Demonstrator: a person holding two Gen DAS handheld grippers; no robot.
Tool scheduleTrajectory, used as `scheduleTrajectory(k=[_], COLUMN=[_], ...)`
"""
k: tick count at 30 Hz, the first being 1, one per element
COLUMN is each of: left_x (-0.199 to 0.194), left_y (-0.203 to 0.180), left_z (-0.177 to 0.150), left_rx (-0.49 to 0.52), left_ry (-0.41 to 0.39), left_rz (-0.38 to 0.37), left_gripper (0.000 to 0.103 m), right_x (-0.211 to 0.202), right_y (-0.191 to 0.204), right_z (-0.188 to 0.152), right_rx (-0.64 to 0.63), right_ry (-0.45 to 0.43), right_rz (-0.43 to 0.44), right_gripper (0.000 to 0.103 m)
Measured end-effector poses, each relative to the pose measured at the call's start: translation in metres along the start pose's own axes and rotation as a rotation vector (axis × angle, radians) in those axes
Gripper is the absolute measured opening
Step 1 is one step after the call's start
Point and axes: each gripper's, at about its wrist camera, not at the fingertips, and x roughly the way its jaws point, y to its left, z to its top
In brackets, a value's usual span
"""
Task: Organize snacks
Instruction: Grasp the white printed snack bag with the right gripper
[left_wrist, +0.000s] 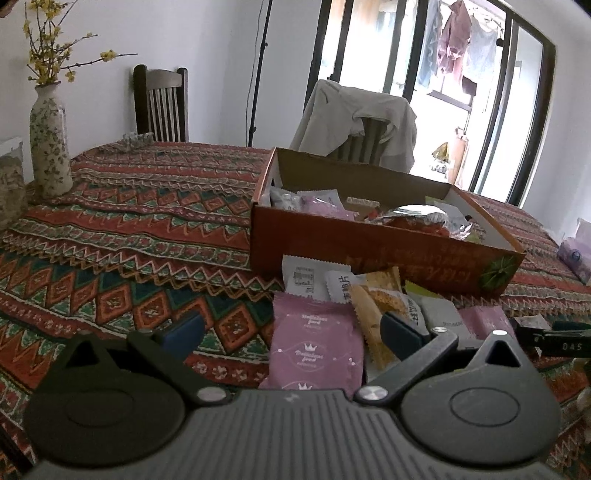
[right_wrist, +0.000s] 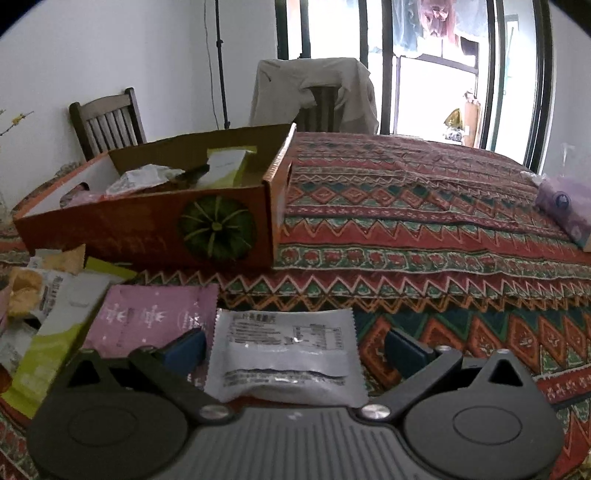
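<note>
An orange cardboard box (left_wrist: 369, 254) holding several snack packets stands on the patterned tablecloth. In front of it lies a loose pile of packets. My left gripper (left_wrist: 291, 328) is open and low over the pile, and a pink packet (left_wrist: 314, 347) lies between its blue pads (left_wrist: 184, 326) without being squeezed. In the right wrist view the orange box (right_wrist: 147, 225) is at the left. My right gripper (right_wrist: 295, 347) is open too, with a silver packet (right_wrist: 284, 354) flat on the cloth between its fingers. Left of that packet are a pink packet (right_wrist: 155, 314) and a yellow-green packet (right_wrist: 48, 354).
A flowered vase (left_wrist: 50, 144) and a jar (left_wrist: 9, 184) stand at the table's left. A purple tissue pack (right_wrist: 565, 206) lies at the right edge. Two chairs (left_wrist: 162, 107), one draped with a cloth (left_wrist: 358, 118), stand behind the table.
</note>
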Motion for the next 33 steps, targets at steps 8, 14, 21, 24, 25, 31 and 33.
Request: scheduleTrajectory(k=[8, 14, 21, 24, 25, 31, 33], left_x=[0.004, 0.003, 0.001, 0.005, 0.007, 0.016, 0.021], left_y=[-0.003, -0.002, -0.001, -0.003, -0.004, -0.012, -0.013], left_z=[-0.001, -0.001, -0.001, -0.002, -0.003, -0.007, -0.008], left_rx=[-0.008, -0.013, -0.025, -0.009, -0.005, 0.037, 0.043], left_ry=[0.013, 0.013, 0.016, 0.046, 0.056, 0.102, 0.117], left_rz=[0.001, 0.012, 0.016, 0.020, 0.014, 0.027, 0.050], left_gripper=[0.103, 0.103, 0.103, 0.103, 0.103, 0.103, 0.103], right_x=[-0.008, -0.012, -0.025, -0.036, -0.038, -0.044, -0.044], right_y=[0.004, 0.005, 0.006, 0.006, 0.007, 0.010, 0.010], right_z=[-0.005, -0.006, -0.009, -0.011, -0.012, -0.012, -0.012], right_rx=[-0.019, -0.025, -0.028, -0.031, -0.035, -0.057, -0.055], right_ry=[-0.041, -0.060, -0.124, -0.184, -0.201, -0.230, -0.231], right_rz=[-0.012, -0.006, -0.014, -0.013, -0.014, -0.014, -0.013], right_gripper=[0.077, 0.066, 0.060, 0.060, 0.060, 0.061, 0.061])
